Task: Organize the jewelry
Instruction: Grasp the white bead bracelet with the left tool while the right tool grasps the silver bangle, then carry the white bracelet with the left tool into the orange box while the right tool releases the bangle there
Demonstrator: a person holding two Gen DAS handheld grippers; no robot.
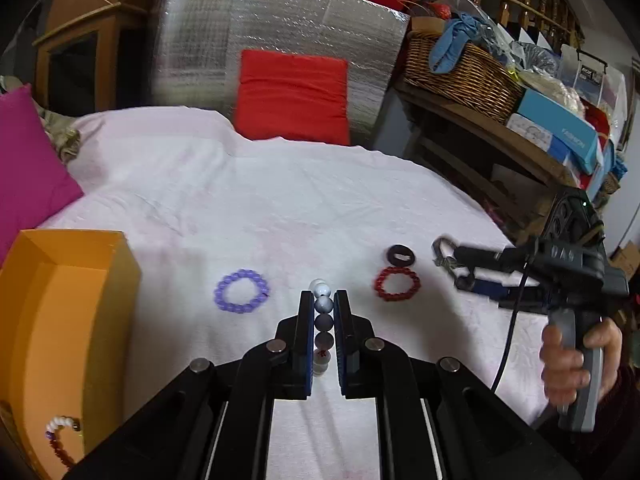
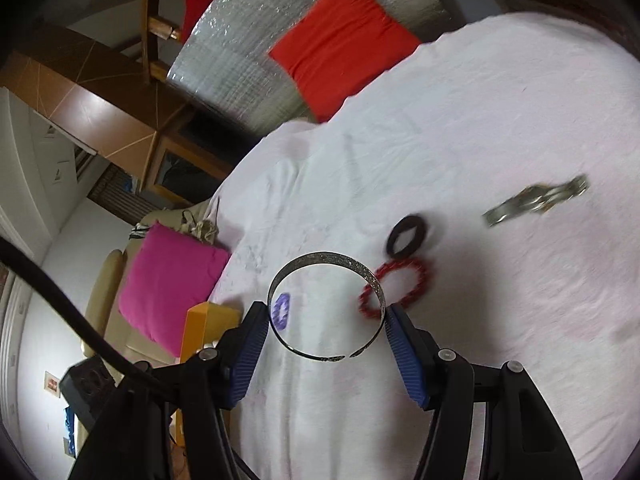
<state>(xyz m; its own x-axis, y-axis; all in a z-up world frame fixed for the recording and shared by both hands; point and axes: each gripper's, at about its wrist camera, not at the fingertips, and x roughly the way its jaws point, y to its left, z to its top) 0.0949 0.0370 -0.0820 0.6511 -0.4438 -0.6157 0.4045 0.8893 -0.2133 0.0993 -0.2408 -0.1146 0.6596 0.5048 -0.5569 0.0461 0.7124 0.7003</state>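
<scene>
Running forward (seemingly upright): bead bracelet.

A bed under a pale pink cover carries the pieces. At nine o'clock stands an orange box; near centre lies a purple bead bracelet, toward three o'clock a red bead bracelet touching a black ring.

blurred: metal clasp | cut off: orange box
</scene>
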